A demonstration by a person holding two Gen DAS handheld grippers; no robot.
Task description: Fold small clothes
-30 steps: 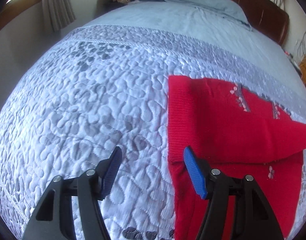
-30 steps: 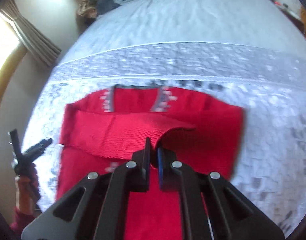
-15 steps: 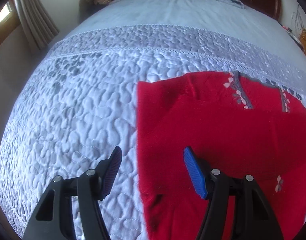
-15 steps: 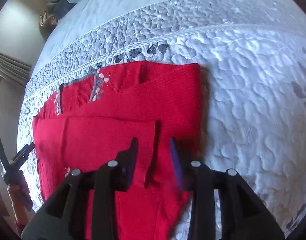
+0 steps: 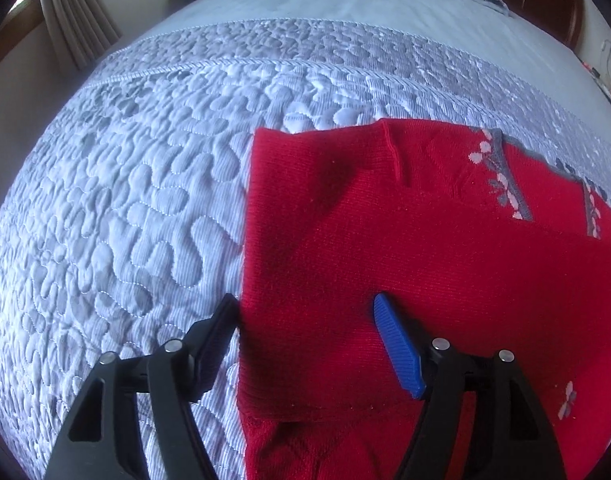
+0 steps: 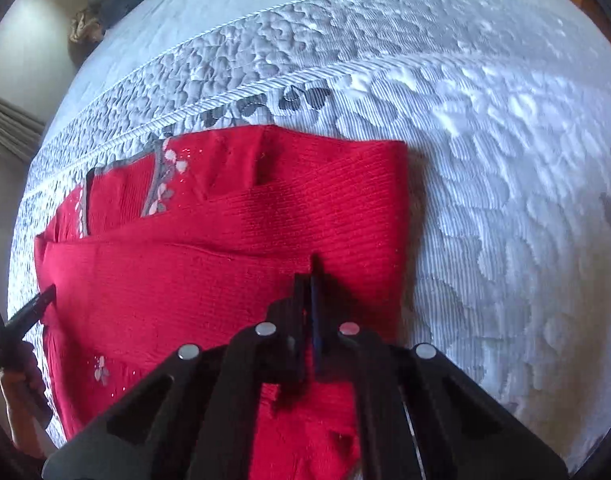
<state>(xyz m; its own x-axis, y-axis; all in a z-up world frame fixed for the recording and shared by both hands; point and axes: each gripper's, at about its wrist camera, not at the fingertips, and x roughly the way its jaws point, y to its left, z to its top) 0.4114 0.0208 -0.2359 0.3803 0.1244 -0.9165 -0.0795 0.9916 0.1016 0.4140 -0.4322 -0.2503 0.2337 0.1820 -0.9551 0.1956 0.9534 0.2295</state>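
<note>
From the left wrist view, the red sweater (image 5: 425,248) lies flat on the quilted bedspread (image 5: 137,208), its sleeves already crossed over the chest and the grey floral collar trim pointing toward the far side of the bed. The left gripper (image 5: 305,316) has just been widening its jaws and they stand released: the black finger sits at the sweater's left edge, over the bedspread, while the blue pad (image 5: 397,348) hovers over the knit. So the folded side edge lies between the jaws, not yet pinched. To do this step well, I would judge the jaws should drop straight down, catch every layer of that edge together, and close only once the lower finger is under the fabric.

From the right wrist view, the right gripper (image 6: 310,276) is clenched, jaws just snapped together, its tip down near the sleeve cuff on the sweater's right part; whether knit is caught between them I cannot tell. The person's hand (image 6: 19,392) shows at far left, holding the other gripper.
</note>
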